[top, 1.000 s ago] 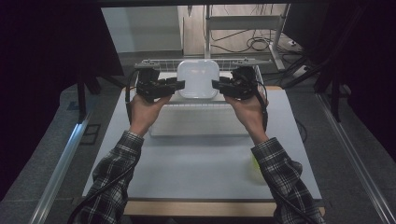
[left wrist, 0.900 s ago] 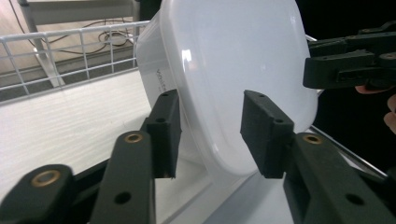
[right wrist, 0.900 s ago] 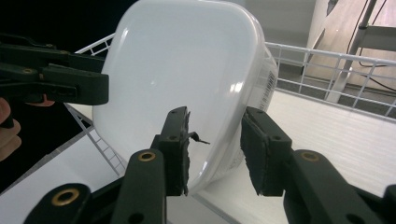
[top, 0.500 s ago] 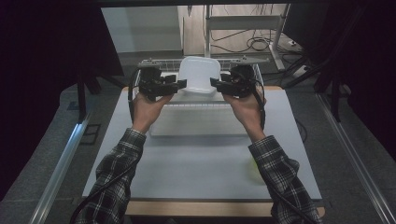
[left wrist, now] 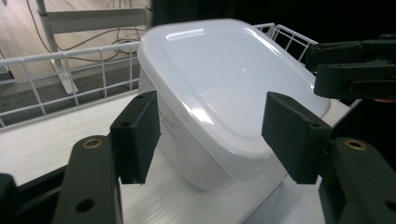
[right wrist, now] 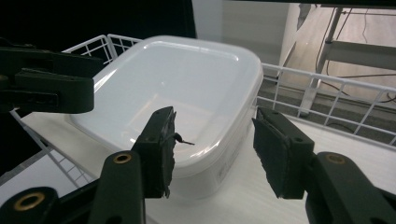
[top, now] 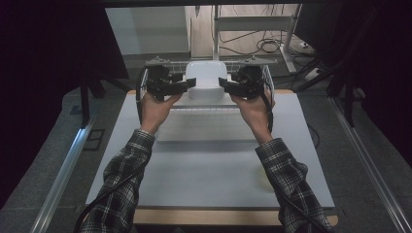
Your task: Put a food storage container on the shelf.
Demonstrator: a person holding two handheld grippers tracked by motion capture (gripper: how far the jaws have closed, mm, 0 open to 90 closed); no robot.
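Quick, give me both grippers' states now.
Left gripper: open, just been opening, container between its fingers, unpressed.
Right gripper: open, likewise.

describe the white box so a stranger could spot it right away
Look to the far end of the table, where a white wire basket stands. The white box sits in it, between two black grippers: a glossy, lidded plastic tub with rounded corners, the one solid thing among thin wires.

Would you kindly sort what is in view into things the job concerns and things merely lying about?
In the job: white lidded container; wire basket it sits in; left gripper and right gripper, jaws just opened, pads clear of the container.

Lying about: floor cables; metal stand.
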